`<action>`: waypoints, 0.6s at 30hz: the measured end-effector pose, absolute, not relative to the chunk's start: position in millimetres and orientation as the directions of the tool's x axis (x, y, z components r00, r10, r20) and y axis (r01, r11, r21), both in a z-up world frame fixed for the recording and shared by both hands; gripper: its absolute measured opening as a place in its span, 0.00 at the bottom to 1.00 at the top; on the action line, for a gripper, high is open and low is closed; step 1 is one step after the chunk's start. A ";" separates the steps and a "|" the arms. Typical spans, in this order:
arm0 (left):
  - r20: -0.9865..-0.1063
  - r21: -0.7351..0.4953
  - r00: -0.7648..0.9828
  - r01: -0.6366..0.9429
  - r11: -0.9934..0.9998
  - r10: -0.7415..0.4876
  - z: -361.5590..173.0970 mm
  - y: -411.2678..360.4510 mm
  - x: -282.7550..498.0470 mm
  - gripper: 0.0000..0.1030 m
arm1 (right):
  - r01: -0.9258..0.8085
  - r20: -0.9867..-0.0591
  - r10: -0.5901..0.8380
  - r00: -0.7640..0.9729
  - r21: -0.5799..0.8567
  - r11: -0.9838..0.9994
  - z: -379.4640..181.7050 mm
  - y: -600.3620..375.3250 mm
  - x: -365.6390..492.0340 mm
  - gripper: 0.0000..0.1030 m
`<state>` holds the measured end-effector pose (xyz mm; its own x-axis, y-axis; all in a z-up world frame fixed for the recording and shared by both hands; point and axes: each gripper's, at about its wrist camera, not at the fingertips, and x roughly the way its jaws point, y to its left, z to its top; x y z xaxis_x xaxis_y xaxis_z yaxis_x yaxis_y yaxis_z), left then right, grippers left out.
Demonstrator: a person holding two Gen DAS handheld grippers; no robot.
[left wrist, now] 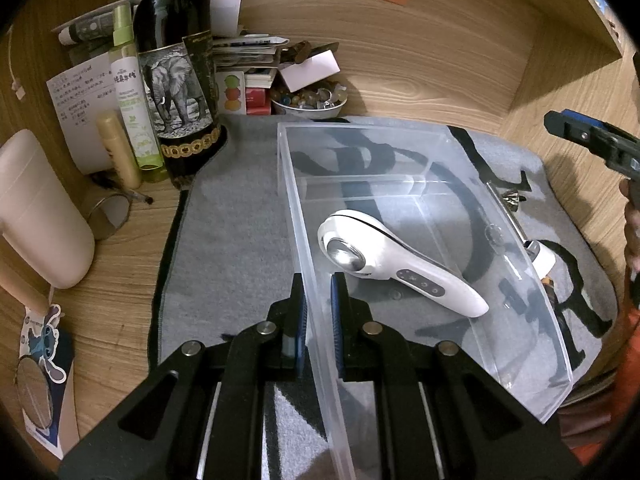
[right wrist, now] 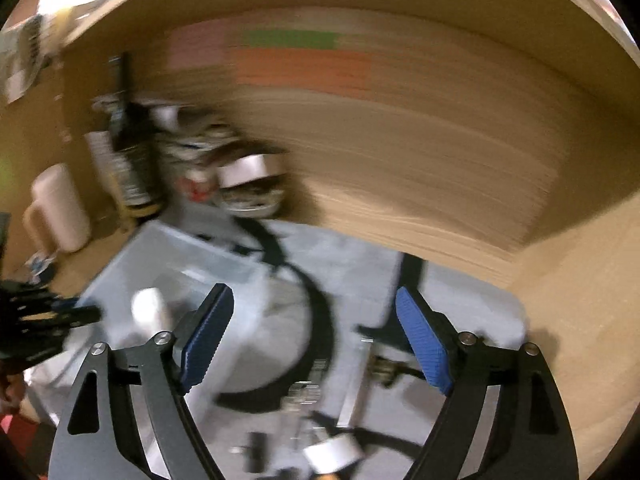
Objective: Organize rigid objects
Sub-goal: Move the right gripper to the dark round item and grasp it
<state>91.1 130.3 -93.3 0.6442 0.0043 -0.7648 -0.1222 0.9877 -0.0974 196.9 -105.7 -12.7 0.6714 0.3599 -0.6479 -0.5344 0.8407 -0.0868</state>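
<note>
Your left hand-held gripper (left wrist: 319,312) is clenched on the clear bin's (left wrist: 294,200) near wall – the white massager (left wrist: 396,260) lies inside. Your right hand-held gripper (right wrist: 316,344) hangs released (empty); remaining metal tool (right wrist: 354,384) lies just below, lengthwise.

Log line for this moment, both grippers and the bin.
left gripper: shut on clear bin wall | right gripper: open, empty | white handheld device: in bin

One clear plastic bin (left wrist: 420,152) stands on one grey mat with black markings (left wrist: 232,220). One white handheld device with a round metal head (left wrist: 392,260) lies in it. At the mat's far left corner stand one dark glass bottle with an elephant label (left wrist: 176,76), one pale green spray bottle (left wrist: 128,92) and one bowl of small stones (left wrist: 308,98).
</note>
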 end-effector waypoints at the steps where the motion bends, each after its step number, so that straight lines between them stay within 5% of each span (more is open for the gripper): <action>1: -0.765 -0.097 0.644 -0.123 0.988 0.005 -93.3 130.2 91.0 0.11 | -0.509 -0.653 0.340 0.677 -0.080 0.857 -15.0 -115.1 205.1 0.79; 18: -0.767 -0.096 0.642 -0.131 0.987 0.010 -93.2 129.9 92.2 0.11 | -0.385 -0.815 0.245 0.526 0.029 0.923 -108.1 -167.8 261.6 0.78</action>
